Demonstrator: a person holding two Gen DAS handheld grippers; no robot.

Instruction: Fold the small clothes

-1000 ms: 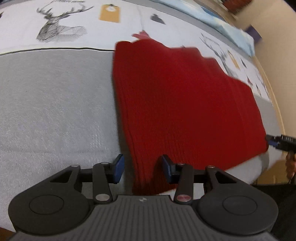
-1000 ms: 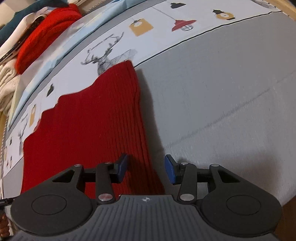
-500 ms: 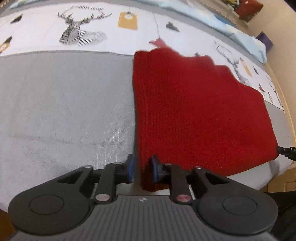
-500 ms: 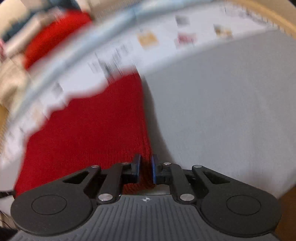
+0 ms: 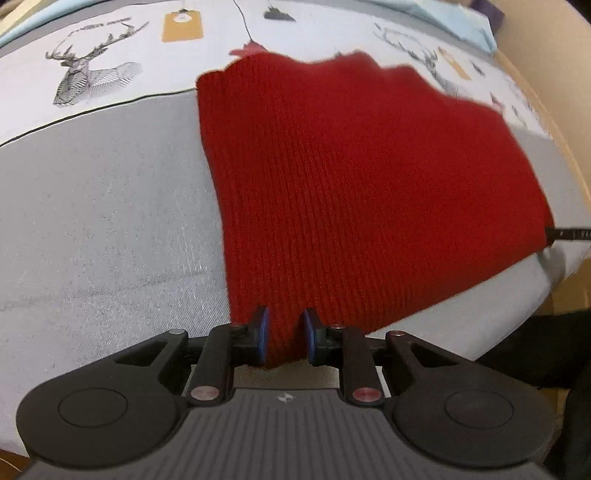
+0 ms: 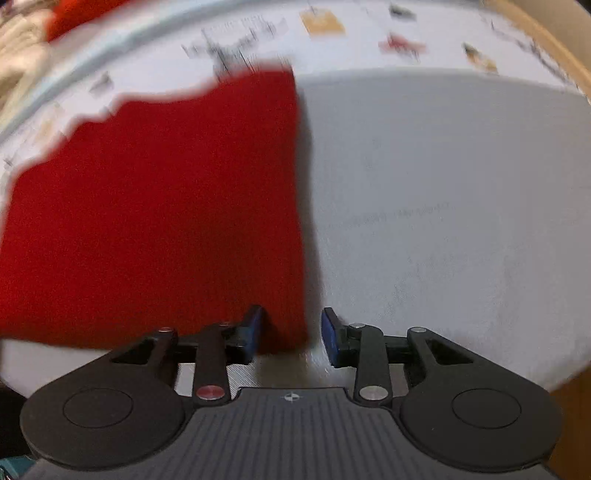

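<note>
Red knit garment [image 5: 362, 192] on grey bed [image 5: 103, 206]

Red knit [image 5: 362, 192], grey deer-print cover [image 5: 103, 206]

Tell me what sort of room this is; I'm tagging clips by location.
Likely a bedroom: the red knit lies on a bed whose cover is grey with a deer-print band, and more clothes are piled beyond.

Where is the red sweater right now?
The red knit sweater lies spread on the grey bedspread, its far edge over the deer-print band. In both wrist views, each gripper has a near corner between its fingers.
</note>
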